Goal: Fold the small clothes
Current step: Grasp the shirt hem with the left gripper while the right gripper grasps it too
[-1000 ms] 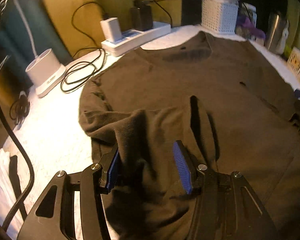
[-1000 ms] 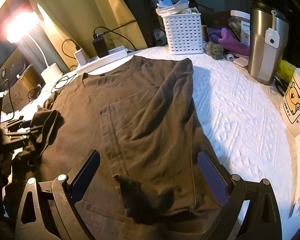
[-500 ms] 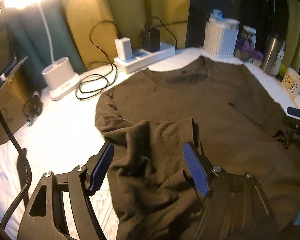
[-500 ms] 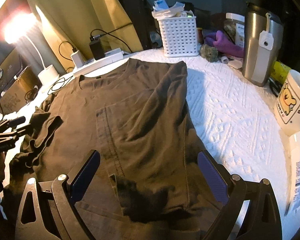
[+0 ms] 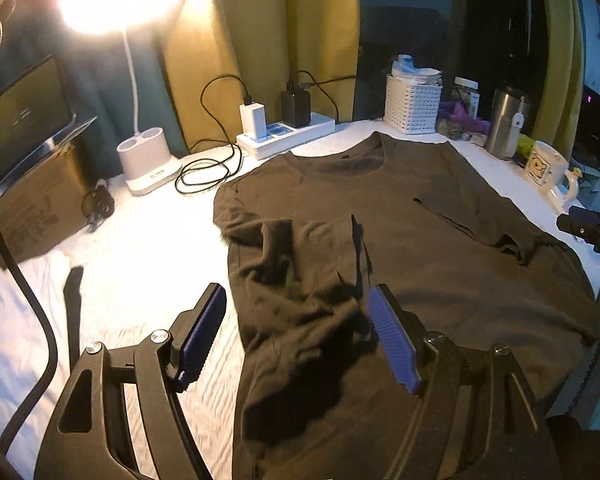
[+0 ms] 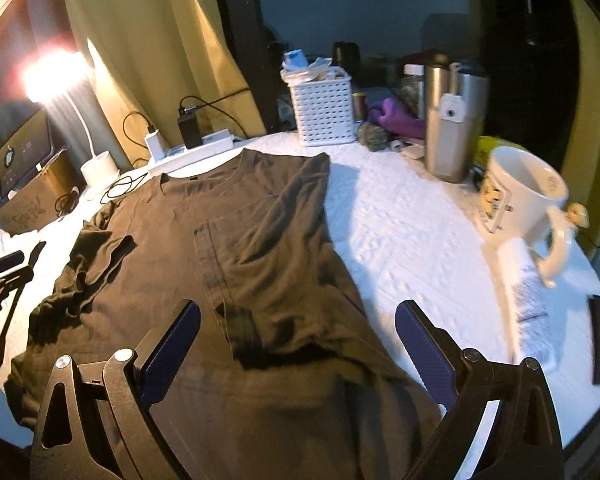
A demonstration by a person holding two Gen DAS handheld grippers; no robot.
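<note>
A dark brown T-shirt (image 5: 400, 232) lies spread on the white textured cover of the desk (image 5: 148, 248), its neckline toward the top of the frame in both views. In the left wrist view its sleeve is folded inward and lies bunched at centre left, and in the right wrist view the other side is folded over the body, its straight edge running down the middle of the frame. The left gripper (image 5: 296, 334) fills the lower part of its own view with its blue pads apart; the crumpled sleeve cloth lies between them but neither pad presses on it. The right gripper (image 6: 298, 346) sits at the bottom of its view, jaws wide apart above the shirt's lower part, holding nothing. At the upper left a lit white lamp (image 5: 140, 120) stands beside a coiled black cable (image 5: 210, 168) and a white power strip (image 5: 286, 138) with chargers plugged in. Toward the upper right stand a white perforated basket (image 6: 324, 110), a steel tumbler (image 6: 446, 128) and a white mug (image 6: 520, 200) with a cartoon print.
</note>
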